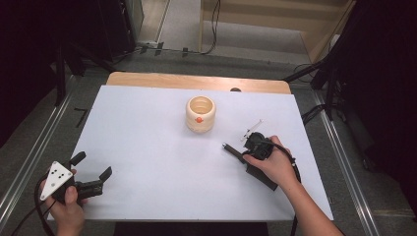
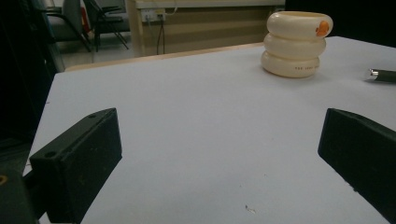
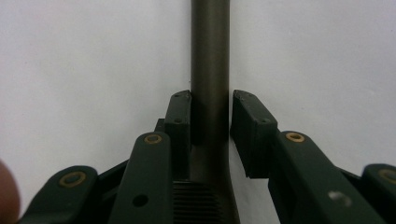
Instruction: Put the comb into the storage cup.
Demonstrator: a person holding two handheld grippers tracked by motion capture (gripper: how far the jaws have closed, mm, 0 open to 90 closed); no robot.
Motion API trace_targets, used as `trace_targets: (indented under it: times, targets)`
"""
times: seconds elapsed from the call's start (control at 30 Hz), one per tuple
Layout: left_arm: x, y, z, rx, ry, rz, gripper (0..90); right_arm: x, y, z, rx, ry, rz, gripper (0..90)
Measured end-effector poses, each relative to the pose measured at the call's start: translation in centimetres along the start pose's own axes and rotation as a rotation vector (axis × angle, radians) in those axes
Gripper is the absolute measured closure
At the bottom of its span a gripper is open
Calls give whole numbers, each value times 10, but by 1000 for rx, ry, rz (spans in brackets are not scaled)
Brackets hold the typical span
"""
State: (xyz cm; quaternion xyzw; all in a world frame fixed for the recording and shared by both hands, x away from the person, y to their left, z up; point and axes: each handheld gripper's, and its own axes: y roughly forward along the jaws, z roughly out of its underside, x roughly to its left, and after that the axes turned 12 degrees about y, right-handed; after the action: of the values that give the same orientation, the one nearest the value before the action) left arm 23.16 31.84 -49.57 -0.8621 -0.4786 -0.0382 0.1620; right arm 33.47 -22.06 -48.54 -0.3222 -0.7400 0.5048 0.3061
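Observation:
A cream ribbed cup (image 1: pixel 200 114) with an orange spot stands upright at the middle back of the white board; the left gripper view has the cup (image 2: pixel 296 44) at its far right. A dark pen (image 1: pixel 232 151) lies on the board to the cup's right front, its metal tip (image 2: pixel 383 74) pointing left. My right gripper (image 1: pixel 245 157) is low over the pen's rear. In the right gripper view its jaws (image 3: pixel 210 100) press on both sides of the pen barrel (image 3: pixel 210 46). My left gripper (image 1: pixel 93 165) rests at the front left corner, wide open, with bare board between the jaws (image 2: pixel 219 158).
The white board (image 1: pixel 147 147) covers a wooden table whose back strip (image 1: pixel 196 81) shows behind it. Metal rails run along both sides on the floor. Cables and dark stands lie beyond the back edge. Chairs stand far off in the left gripper view.

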Motion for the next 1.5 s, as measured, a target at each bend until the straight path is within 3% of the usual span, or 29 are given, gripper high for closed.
trace_targets:
  times: [0.47,0.6,0.77,0.87,1.0,1.13,1.3,1.5]
  targets:
    - [-1,-1,-1,1,10,9,0,2,0,2,-12,-45,22,712]
    - [-1,-1,-3,-2,21,44,0,3,-1,3,-10,-69,13,712]
    - [1,-4,-10,-34,-6,98,0,5,-5,4,-23,-96,3,712]
    - [-3,-4,-18,-70,-7,128,0,7,-9,3,-26,-115,6,712]
    - [-9,1,-29,-79,-22,174,0,10,-15,0,-37,-149,6,712]
    - [-17,8,-36,-74,-31,208,45,16,-21,-3,-48,-181,-3,712]
    - [-27,21,-44,-58,-31,301,63,27,-26,-8,-54,-225,6,712]
    - [-42,39,-52,-27,-9,377,116,39,-30,-13,-70,-295,-25,712]
